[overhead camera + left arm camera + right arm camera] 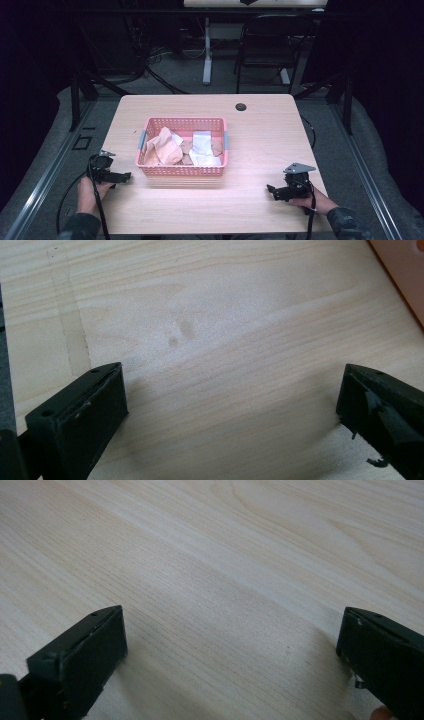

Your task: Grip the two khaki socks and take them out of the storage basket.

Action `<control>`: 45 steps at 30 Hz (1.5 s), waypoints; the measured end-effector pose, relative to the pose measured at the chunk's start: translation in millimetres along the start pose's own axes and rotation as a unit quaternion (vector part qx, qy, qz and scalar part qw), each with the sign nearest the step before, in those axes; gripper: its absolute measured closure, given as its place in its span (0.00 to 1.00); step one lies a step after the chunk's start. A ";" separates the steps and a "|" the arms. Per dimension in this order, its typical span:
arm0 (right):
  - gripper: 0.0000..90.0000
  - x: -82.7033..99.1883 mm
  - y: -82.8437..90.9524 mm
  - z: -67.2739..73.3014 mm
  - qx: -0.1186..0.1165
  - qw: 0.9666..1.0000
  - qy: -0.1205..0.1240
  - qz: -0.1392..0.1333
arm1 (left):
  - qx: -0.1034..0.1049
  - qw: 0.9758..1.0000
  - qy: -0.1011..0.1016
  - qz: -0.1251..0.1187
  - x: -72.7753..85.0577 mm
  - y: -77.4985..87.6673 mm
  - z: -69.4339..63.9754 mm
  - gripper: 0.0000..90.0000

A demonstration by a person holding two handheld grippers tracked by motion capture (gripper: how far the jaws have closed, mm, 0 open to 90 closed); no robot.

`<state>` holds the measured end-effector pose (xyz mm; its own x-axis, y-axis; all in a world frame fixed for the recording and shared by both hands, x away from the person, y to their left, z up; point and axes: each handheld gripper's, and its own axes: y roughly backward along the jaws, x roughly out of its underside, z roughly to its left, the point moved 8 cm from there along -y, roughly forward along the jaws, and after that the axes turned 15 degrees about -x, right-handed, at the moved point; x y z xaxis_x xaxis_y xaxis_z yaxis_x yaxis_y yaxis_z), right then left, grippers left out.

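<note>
A pink plastic basket [182,170] sits in the middle of the wooden table [260,140]. Inside lie crumpled cloths, one peach [165,147] and one white [202,145]. My left gripper [125,176] rests on the table just left of the basket, pointing toward it, jaws wide apart over bare wood [232,385]. A corner of the basket [405,270] appears at the upper right of the left gripper view. My right gripper [271,191] lies near the table's front right, also open with nothing between its jaws [232,630].
A round cable hole [241,107] sits near the table's far edge. Black frame posts [75,95] stand at both sides. A chair [265,45] and a desk leg [207,50] stand beyond the table. Cables trail from both grippers off the front edge.
</note>
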<state>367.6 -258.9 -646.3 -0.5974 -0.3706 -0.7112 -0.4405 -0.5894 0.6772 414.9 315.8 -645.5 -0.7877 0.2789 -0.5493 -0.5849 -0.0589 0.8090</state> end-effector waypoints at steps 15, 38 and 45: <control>0.00 0.0 0.0 0.1 0.000 1.000 0.000 0.000 | 0.001 1.000 0.001 0.007 0.1 0.7 -0.6 0.00; 0.00 -0.2 -0.1 -0.8 -0.002 1.000 0.004 0.001 | 0.004 1.000 -0.002 0.010 -14.0 24.1 0.7 0.00; 0.00 -0.2 0.0 -0.9 -0.002 1.000 0.004 0.001 | 0.006 1.000 -0.011 0.008 -17.9 35.0 -0.3 0.00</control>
<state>368.3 -259.5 -646.3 -0.5928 -0.3775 -0.7113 -0.4369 -0.5913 0.6779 408.5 308.5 -607.4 -0.7927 0.2987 -0.5314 -0.5693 -0.0513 0.8205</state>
